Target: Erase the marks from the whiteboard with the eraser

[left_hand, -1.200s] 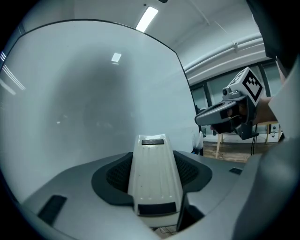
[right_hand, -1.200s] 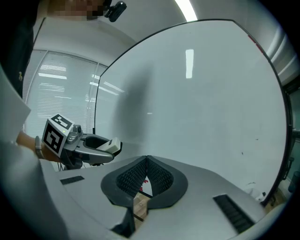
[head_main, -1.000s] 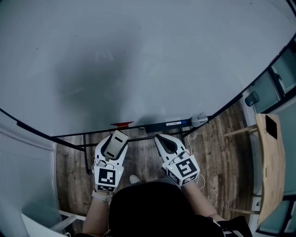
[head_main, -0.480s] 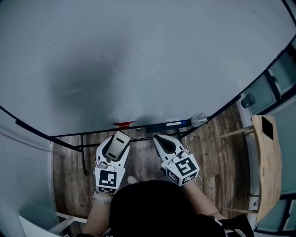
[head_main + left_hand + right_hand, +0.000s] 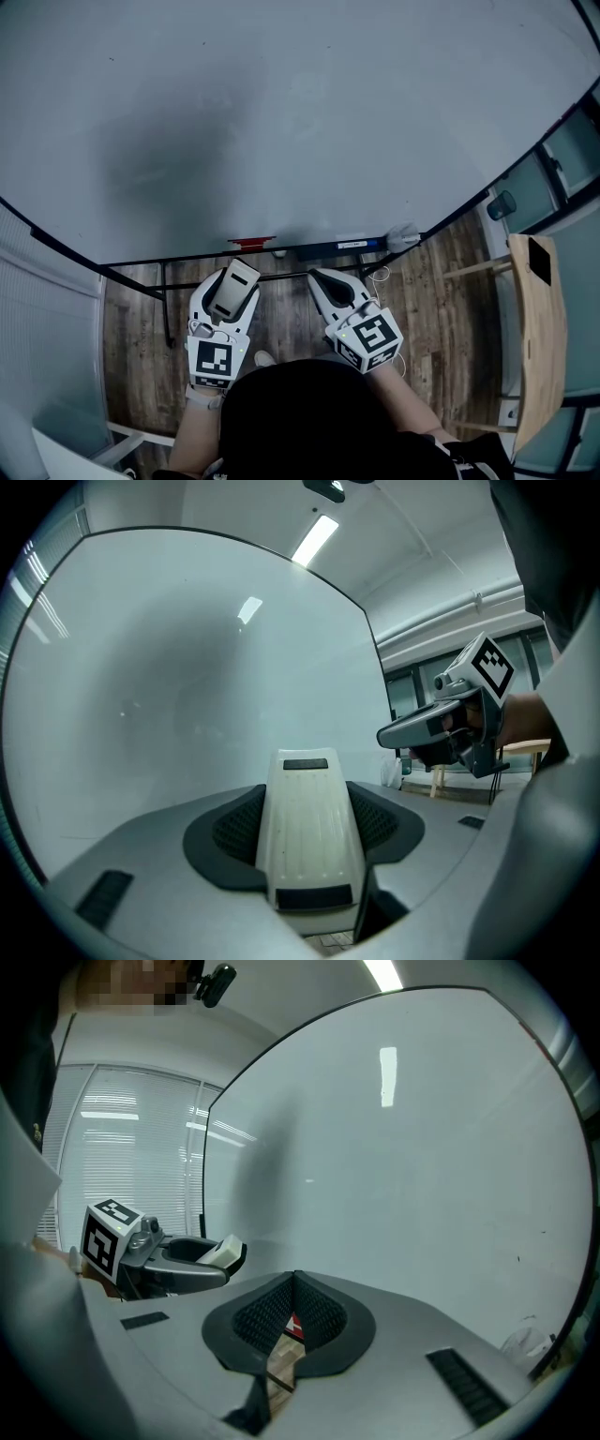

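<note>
L gripper clamps eraser, R gripper jaws together

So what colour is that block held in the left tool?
Cream-white eraser with dark end strips, clearest in the left gripper view.

Count: 1 whiteboard; 1 eraser; 2 grippers, left gripper and right gripper. Along the whiteboard's bottom edge: 1 red item, 1 long dark item, 1 white crumpled wad.
</note>
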The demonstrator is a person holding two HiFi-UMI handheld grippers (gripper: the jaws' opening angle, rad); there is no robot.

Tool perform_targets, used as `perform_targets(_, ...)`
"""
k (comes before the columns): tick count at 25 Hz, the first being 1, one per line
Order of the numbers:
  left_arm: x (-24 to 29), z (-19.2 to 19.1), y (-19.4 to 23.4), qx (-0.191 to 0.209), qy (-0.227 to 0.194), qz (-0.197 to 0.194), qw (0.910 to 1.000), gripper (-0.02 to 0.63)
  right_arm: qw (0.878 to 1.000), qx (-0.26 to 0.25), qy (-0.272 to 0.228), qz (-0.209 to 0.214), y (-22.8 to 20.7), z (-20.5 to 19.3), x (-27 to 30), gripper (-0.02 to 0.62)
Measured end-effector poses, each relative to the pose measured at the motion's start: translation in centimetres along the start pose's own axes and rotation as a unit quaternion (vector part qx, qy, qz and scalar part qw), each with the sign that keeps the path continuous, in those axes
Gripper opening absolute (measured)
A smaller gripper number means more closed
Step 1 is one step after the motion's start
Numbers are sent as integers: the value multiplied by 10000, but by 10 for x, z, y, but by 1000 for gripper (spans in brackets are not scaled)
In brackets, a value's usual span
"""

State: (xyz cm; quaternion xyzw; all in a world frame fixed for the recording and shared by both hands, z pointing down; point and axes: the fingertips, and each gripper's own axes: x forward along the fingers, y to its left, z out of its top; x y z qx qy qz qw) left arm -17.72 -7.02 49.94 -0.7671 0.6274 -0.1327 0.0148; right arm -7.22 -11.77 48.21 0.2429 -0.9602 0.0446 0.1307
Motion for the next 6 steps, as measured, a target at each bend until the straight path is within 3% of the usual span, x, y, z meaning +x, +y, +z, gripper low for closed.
perform_targets(6, -5, -3, -11, -33, -43, -94, 9999, 267, 10000, 3, 21, 21, 7, -5, -3, 28)
